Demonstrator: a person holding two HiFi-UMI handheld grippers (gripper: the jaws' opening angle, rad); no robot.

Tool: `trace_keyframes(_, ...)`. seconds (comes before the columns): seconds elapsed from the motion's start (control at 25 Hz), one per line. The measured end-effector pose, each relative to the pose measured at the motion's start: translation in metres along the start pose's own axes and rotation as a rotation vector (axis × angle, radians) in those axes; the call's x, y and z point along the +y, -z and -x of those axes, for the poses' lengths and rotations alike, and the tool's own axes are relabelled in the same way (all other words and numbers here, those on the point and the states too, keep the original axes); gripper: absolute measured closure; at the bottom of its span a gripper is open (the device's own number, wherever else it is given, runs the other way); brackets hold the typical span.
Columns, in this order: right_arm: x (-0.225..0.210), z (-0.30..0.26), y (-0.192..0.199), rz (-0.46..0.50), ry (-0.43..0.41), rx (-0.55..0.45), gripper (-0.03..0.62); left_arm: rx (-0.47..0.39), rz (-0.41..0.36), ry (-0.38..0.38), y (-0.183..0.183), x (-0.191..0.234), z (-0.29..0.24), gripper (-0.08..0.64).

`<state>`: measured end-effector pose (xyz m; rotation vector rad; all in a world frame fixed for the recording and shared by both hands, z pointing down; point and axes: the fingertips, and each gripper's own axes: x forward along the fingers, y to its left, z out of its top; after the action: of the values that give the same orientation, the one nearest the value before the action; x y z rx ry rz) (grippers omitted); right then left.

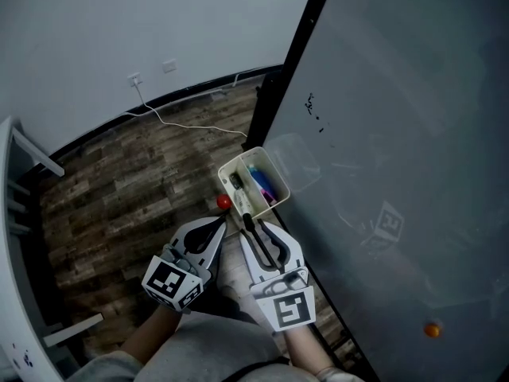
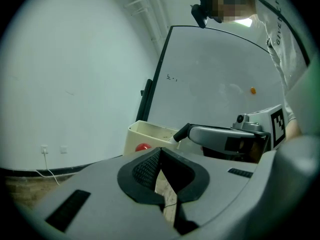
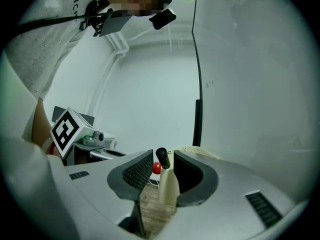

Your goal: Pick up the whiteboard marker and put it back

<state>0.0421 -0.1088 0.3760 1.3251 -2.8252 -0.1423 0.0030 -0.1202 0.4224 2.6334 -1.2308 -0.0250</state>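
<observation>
A whiteboard marker (image 3: 167,184) with a cream body and black cap stands between the jaws of my right gripper (image 3: 162,171). It leans on the right pad, with a gap to the left pad, so the jaws are open. In the head view the marker (image 1: 242,199) reaches cap-first into the cream holder box (image 1: 274,162) fixed to the whiteboard (image 1: 398,134), with the right gripper (image 1: 250,223) just behind it. A blue marker (image 1: 261,183) lies in the box. My left gripper (image 1: 221,223) sits beside the right one, its pads meeting at the tips (image 2: 160,156) with nothing held.
A red ball (image 1: 224,202) sits at the box's left corner. An orange magnet (image 1: 432,329) sticks low on the board. The black board frame (image 1: 274,94) runs along its edge. A white cable (image 1: 187,124) lies on the wooden floor, and a white rack (image 1: 16,213) stands at the left.
</observation>
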Motion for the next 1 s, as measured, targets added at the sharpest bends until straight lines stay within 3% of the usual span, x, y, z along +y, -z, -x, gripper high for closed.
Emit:
trace_keyframes(0.56, 0.001, -0.013, 0.008, 0.012, 0.043, 0.035, 0.474, 0.0, 0.02, 0.015, 0.002, 0.014, -0.002, 0.545)
trace_keyframes(1.0, -0.006, -0.012, 0.007, 0.003, 0.076, 0.032, 0.509, 0.002, 0.023, 0.018, 0.0, 0.02, 0.0, 0.545)
